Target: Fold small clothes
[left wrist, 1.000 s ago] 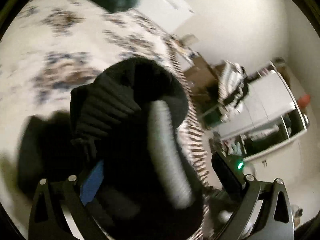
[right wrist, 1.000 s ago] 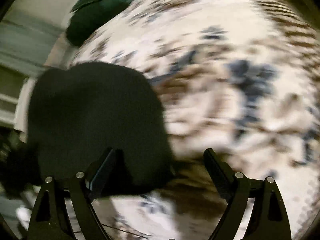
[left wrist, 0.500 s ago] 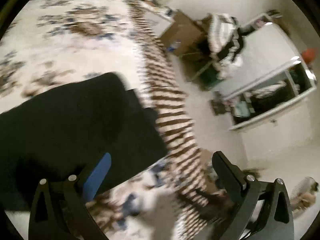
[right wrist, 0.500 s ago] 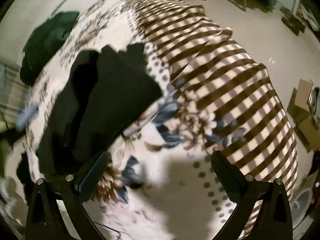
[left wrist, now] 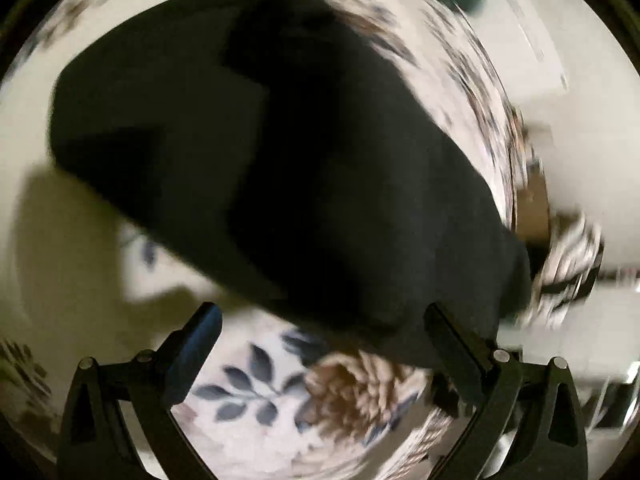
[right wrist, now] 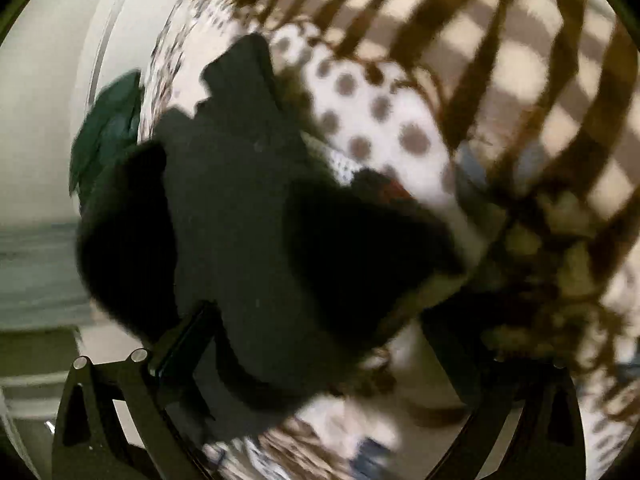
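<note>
Change, left view: a second ago your left tool [left wrist: 322, 344] had a bunched black garment [left wrist: 280, 152] and a grey ribbed piece hanging right between its fingers; now the garment lies spread on the bed cover [left wrist: 288, 396], out ahead of the fingertips.
Change, right view: a second ago the black cloth sat low and left over the floral print; now it fills the middle, with the striped border [right wrist: 540, 80] of the cover swung in at the upper right.
Left tool: released, fingers spread wide with only the floral print between them (the right finger's tip overlaps the garment's near edge in the picture; contact cannot be told through the blur).
Right tool [right wrist: 316, 344]: released, jaws at full width; the garment's near edge lies between the fingers but no pad presses on it.
Pose: both tools point steeply down at the bed.
Garment: black, flat in overlapping layers, on the patterned cover near its dotted and striped edge.
Elsewhere: a dark green cloth [right wrist: 108, 132] lies beyond the black one, toward the wall (only its edge shows in the left view).
Sharpness: both views are smeared by motion.
</note>
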`<state>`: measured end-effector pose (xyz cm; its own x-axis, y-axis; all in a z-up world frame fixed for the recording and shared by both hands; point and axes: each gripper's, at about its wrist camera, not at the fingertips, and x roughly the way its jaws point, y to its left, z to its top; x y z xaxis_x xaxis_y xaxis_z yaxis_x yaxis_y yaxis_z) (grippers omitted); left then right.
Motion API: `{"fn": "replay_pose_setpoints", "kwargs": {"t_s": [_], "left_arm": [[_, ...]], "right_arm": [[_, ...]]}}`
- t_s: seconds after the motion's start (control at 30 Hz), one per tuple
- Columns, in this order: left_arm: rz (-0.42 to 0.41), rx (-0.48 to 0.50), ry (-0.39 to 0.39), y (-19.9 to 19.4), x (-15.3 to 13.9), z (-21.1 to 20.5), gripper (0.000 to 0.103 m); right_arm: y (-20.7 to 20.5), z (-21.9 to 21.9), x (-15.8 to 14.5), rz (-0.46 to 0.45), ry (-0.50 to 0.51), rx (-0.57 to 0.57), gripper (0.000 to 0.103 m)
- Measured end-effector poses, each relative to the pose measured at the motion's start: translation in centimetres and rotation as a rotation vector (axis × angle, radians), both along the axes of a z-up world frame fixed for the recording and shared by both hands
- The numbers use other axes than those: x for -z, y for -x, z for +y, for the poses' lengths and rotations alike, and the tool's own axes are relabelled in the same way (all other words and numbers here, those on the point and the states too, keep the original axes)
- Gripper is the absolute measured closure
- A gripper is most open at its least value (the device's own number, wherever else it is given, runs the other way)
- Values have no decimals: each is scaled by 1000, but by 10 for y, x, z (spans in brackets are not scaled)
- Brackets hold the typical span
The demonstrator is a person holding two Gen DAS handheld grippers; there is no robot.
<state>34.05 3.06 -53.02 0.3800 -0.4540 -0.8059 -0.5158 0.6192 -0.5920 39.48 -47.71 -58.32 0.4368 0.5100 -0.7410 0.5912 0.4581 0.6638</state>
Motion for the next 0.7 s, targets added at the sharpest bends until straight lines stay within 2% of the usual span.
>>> {"fn": "replay_pose_setpoints", "kwargs": {"t_s": [0.07, 0.1, 0.13, 0.2, 0.23, 0.33, 0.4, 0.5, 0.63, 0.7], "left_arm": [[-2, -79, 55, 7, 12, 13, 0], [1, -116, 87, 9, 19, 18, 0], [0, -147, 114, 10, 26, 23, 0], [-19, -188, 139, 8, 33, 28, 0], [-40, -209, 152, 6, 35, 31, 0], [-129, -275, 140, 2, 33, 41, 4], [-182, -276, 92, -3, 23, 45, 24], [-198, -232, 57, -13, 9, 53, 33], [-205, -135, -5, -20, -2, 65, 33], [-157, -98, 3, -19, 13, 66, 30]], "right_arm": [[0, 0, -1, -47, -67, 83, 2], [1, 2, -1, -62, -99, 122, 18], [0, 4, -1, -51, -100, 129, 49], [-1, 10, 0, -14, -67, 133, 60], [-1, 14, -2, -22, -60, 136, 70], [-5, 22, -10, -25, -50, 140, 73], [-8, 28, -18, -26, -21, 130, 74], [-2, 42, -34, -31, -3, 106, 76], [16, 53, -50, -29, -10, 46, 76], [22, 58, -40, 7, 17, -11, 72]]}}
